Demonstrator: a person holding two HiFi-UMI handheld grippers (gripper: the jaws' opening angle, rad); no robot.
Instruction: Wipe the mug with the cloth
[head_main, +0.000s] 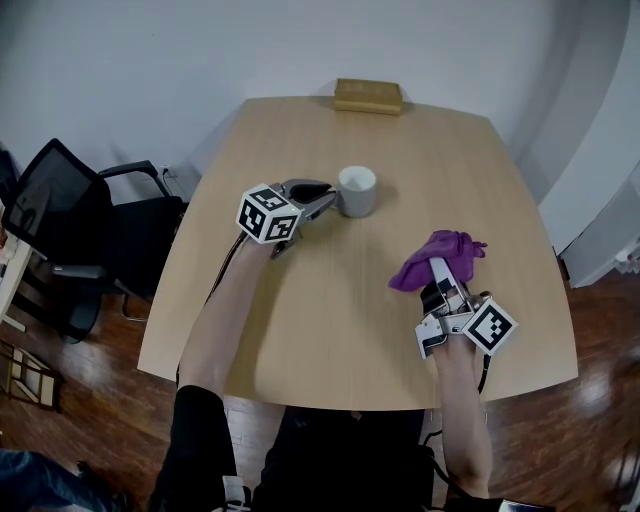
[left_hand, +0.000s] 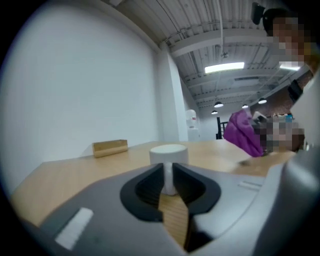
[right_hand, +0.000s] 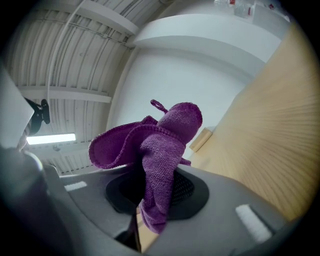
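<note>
A white mug (head_main: 357, 190) stands upright on the wooden table (head_main: 330, 330), just past the middle. My left gripper (head_main: 325, 195) reaches it from the left. In the left gripper view the mug's handle (left_hand: 168, 180) fills the narrow gap between the two dark pads, and the left gripper (left_hand: 169, 184) is shut on it. A purple cloth (head_main: 440, 255) hangs bunched from my right gripper (head_main: 441, 270), lifted above the table's right side and apart from the mug. In the right gripper view the cloth (right_hand: 160, 150) is pinched between the jaws of the right gripper (right_hand: 156, 197) and hides their tips.
A small wooden block (head_main: 368, 96) lies at the table's far edge, behind the mug. A black office chair (head_main: 70, 230) stands off the table's left side. The wall is close behind the far edge.
</note>
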